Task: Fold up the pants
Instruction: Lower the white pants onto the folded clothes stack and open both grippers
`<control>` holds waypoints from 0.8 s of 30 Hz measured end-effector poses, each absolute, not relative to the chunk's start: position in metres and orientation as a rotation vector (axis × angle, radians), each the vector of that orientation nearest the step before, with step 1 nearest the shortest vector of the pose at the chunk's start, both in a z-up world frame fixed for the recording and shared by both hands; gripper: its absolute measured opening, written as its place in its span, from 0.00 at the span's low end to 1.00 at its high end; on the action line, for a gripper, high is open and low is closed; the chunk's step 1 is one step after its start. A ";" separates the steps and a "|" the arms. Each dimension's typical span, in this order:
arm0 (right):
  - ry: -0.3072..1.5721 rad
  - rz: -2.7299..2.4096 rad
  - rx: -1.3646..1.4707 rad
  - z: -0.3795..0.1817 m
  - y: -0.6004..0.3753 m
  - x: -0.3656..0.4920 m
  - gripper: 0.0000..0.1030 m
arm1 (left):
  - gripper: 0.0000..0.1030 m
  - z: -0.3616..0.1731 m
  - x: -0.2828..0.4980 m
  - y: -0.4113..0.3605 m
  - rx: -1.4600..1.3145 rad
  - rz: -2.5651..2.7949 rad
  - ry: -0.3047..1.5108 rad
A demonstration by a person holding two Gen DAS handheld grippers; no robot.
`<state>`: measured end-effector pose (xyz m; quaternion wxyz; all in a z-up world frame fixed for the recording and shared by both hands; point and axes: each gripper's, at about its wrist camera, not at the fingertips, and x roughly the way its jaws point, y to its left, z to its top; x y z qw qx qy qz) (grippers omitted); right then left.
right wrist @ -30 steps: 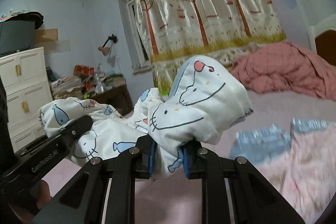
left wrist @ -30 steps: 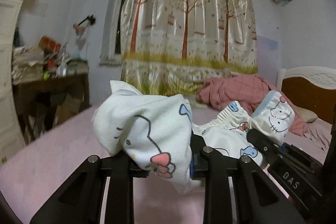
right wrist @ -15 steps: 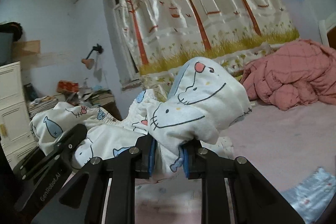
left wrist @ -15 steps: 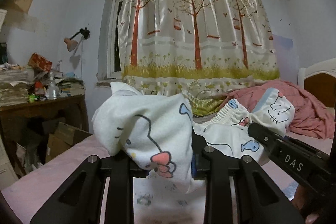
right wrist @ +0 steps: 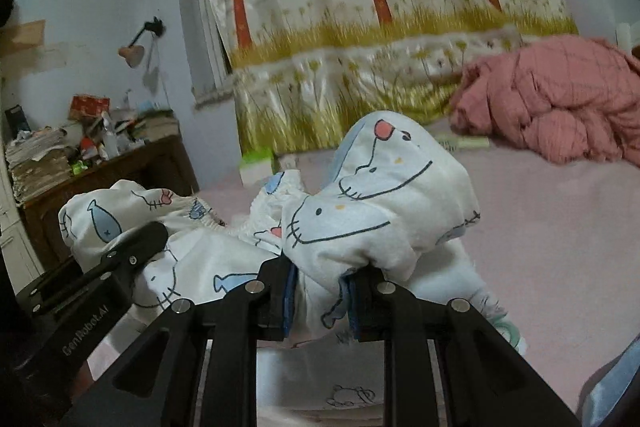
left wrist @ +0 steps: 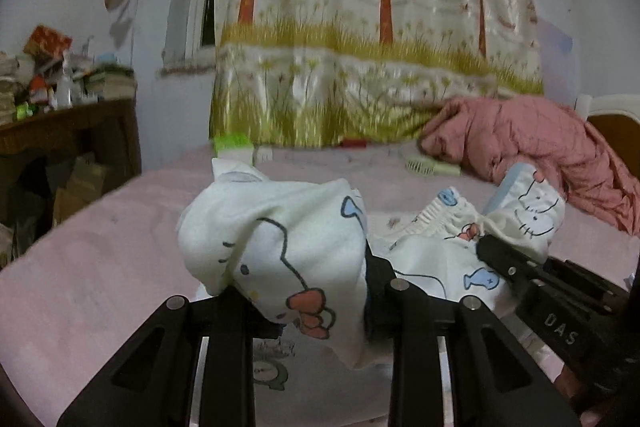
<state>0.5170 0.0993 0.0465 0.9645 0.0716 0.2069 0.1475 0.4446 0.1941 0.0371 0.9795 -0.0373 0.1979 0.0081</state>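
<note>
The pants (left wrist: 280,247) are white with cartoon cat and blue fish prints and an elastic waistband (left wrist: 444,215). My left gripper (left wrist: 320,307) is shut on one bunched part of them. My right gripper (right wrist: 320,287) is shut on another bunched part (right wrist: 380,203). The cloth hangs between the two grippers, held above the pink bed (left wrist: 100,267). Each gripper shows in the other's view: the right one at the left wrist view's right edge (left wrist: 540,291), the left one at the right wrist view's left edge (right wrist: 100,275).
A crumpled pink quilt (left wrist: 528,143) lies at the bed's far right by the headboard (left wrist: 612,123). A comb (left wrist: 432,167) and a green box (left wrist: 234,145) lie near the tree-print curtain (left wrist: 360,27). A cluttered wooden desk (left wrist: 60,131) stands left. Pale blue cloth (right wrist: 608,387) lies at lower right.
Both grippers have tilted down and moved toward the far side of the bed with the pants still held. More of the bed surface shows now.
</note>
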 end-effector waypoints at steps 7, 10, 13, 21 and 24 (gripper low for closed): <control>0.465 0.259 0.068 0.024 0.110 0.520 0.21 | 0.39 0.016 0.461 0.193 -0.076 0.080 0.532; 0.472 0.246 0.062 0.023 0.110 0.518 0.27 | 0.51 0.016 0.462 0.198 -0.127 0.095 0.554; 0.484 0.218 0.066 0.024 0.107 0.519 0.46 | 0.74 0.020 0.460 0.198 -0.105 0.112 0.551; 0.519 0.214 0.152 0.032 0.085 0.522 0.66 | 0.99 0.043 0.446 0.203 -0.092 0.130 0.479; 0.526 0.218 0.178 0.036 0.081 0.521 0.72 | 0.99 0.053 0.441 0.207 -0.079 0.150 0.442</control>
